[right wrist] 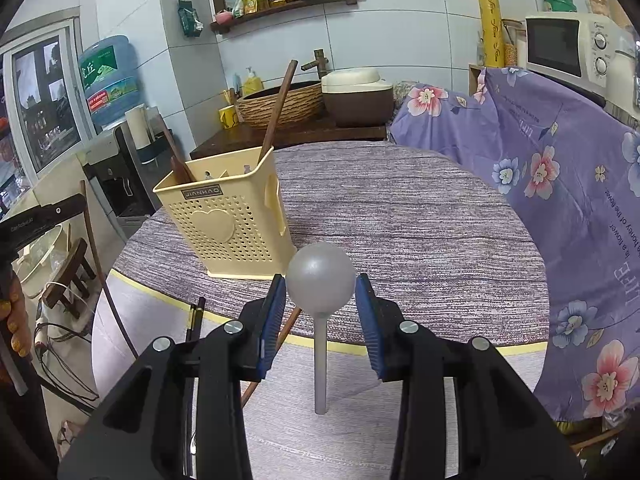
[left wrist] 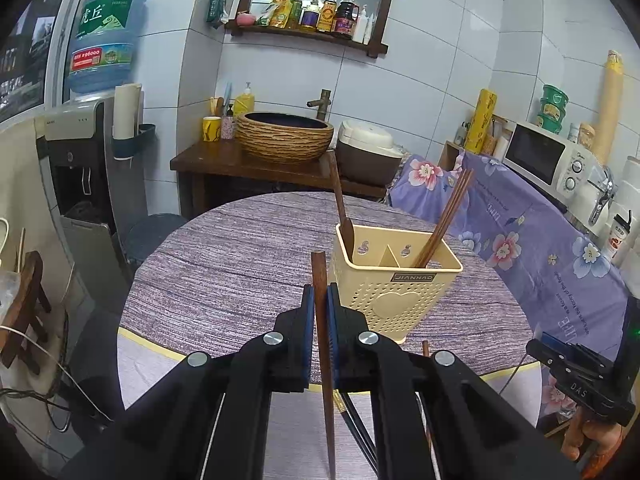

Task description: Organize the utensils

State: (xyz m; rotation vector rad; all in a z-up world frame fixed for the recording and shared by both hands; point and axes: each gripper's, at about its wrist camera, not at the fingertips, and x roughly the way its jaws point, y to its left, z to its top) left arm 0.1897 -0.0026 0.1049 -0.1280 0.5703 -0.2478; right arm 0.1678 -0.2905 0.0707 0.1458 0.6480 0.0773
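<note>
A cream perforated utensil holder [left wrist: 394, 276] stands on the round table [left wrist: 224, 264]; it also shows in the right wrist view [right wrist: 224, 220]. It holds a wooden spoon [left wrist: 342, 208] on the left and brown chopsticks [left wrist: 446, 220] on the right. My left gripper [left wrist: 319, 300] is shut on a brown wooden chopstick [left wrist: 322, 344], held upright just left of the holder. My right gripper [right wrist: 320, 300] is open, its pads on either side of a grey spoon [right wrist: 320, 276] lying on the table. More chopsticks [right wrist: 196, 320] lie near the front edge.
A purple floral cloth [right wrist: 560, 184] covers furniture to the right, with a microwave [right wrist: 568, 46] behind. A sink counter with a woven basin [left wrist: 284, 138] and rice cooker [left wrist: 368, 152] stands behind the table. A water dispenser [left wrist: 80, 152] is at left.
</note>
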